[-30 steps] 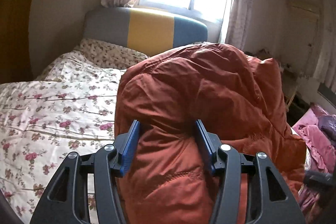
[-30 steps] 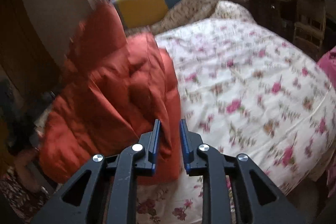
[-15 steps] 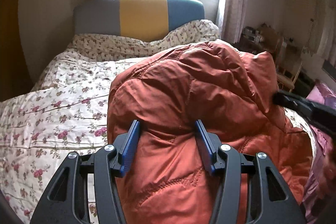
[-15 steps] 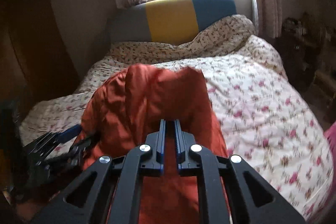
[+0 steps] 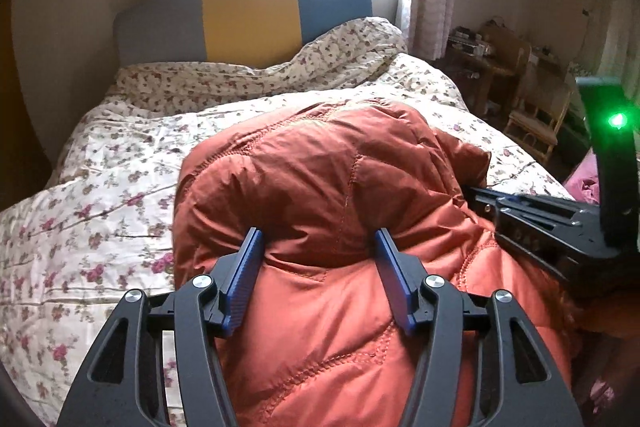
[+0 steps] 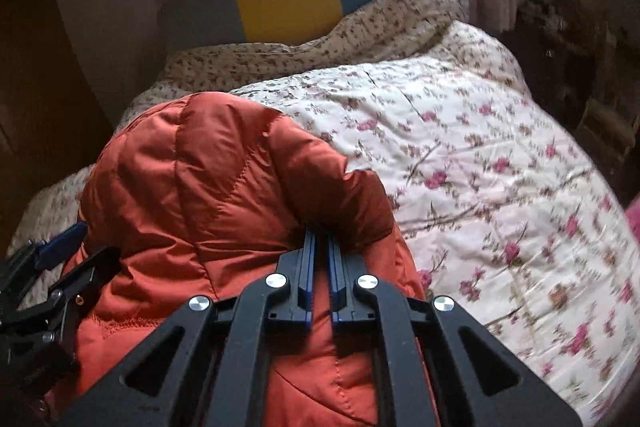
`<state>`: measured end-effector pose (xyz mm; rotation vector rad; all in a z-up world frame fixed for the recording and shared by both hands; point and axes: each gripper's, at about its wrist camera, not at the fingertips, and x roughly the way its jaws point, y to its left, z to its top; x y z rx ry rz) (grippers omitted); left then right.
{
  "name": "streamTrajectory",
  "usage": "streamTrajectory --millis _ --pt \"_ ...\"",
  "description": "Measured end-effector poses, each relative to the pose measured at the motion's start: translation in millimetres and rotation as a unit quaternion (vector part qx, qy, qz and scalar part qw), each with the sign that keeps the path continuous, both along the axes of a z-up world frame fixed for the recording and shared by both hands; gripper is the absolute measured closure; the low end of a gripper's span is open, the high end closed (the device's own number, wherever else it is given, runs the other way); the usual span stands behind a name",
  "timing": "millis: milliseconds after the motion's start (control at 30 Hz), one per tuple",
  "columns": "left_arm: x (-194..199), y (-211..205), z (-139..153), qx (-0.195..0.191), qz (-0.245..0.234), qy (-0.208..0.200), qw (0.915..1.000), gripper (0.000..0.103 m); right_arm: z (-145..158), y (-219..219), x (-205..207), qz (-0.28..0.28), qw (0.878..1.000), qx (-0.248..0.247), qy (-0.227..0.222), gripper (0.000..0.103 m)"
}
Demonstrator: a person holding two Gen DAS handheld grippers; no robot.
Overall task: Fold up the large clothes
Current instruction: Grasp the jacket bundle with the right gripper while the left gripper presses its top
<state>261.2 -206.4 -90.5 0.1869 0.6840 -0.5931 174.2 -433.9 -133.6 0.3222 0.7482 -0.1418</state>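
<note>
A puffy orange quilted jacket (image 5: 340, 179) is bunched up over the flowered bed quilt (image 5: 100, 187). My left gripper (image 5: 317, 233) pinches a thick fold of it between its blue pads; its jaws are opening slightly, with the fabric still bulging between them. In the right wrist view the jacket (image 6: 208, 187) fills the lower left, and my right gripper (image 6: 322, 237) is shut, its tips buried in a thin fold of the orange fabric. The right gripper's black body (image 5: 520, 223) shows at the jacket's right side, and the left gripper (image 6: 60, 255) at its left.
The bed has a grey, yellow and teal headboard (image 5: 248, 19) under a bright window. Bare quilt (image 6: 480, 167) lies beyond and right of the jacket. Wooden chairs and clutter (image 5: 536, 115) stand right of the bed, with pink clothes (image 5: 588, 183) near its corner.
The right gripper closed down onto a fold of the jacket. Both grippers swung to face the headboard, and the jacket came down lower over the quilt. The right gripper entered the left view.
</note>
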Motion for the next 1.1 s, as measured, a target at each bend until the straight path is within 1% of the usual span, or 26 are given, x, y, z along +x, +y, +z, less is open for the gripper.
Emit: streamTrajectory --millis 67,167,400,700,933,1000,1067,1100 --pt "2.2 -1.8 -3.7 -0.004 -0.001 0.002 1.0 0.045 -7.9 -4.9 -0.2 -0.009 1.0 0.016 -0.002 0.1" --pt "4.1 -4.8 -8.2 -0.005 -0.001 0.0 1.0 0.044 -13.3 -5.0 1.2 -0.014 1.0 0.013 -0.003 0.1" --pt "4.5 -10.5 -19.4 -0.005 -0.001 -0.019 0.9998 0.043 -26.7 -10.7 -0.2 -0.026 0.999 0.034 -0.014 0.1" --pt "3.1 -9.5 -30.4 -0.016 -0.003 -0.028 0.9995 0.042 -34.9 -13.4 4.3 -0.028 0.999 0.041 -0.019 0.1" --pt "1.1 -10.2 -32.9 -0.016 -0.001 -0.039 0.9991 0.042 -34.0 -12.9 5.8 -0.028 0.998 0.044 -0.025 0.1" --pt "-0.9 -9.8 -29.9 -0.015 0.001 -0.042 0.999 0.039 -29.0 -12.3 4.3 -0.02 0.999 0.041 -0.023 0.098" --pt "-2.5 -10.0 -21.4 -0.005 0.002 -0.038 0.9993 0.031 -18.5 -12.9 1.3 -0.012 0.999 0.037 -0.019 0.095" --pt "-3.3 -9.8 -18.1 -0.003 0.004 -0.036 0.9993 0.024 -9.2 -13.9 -1.9 -0.01 0.999 0.038 -0.024 0.093"
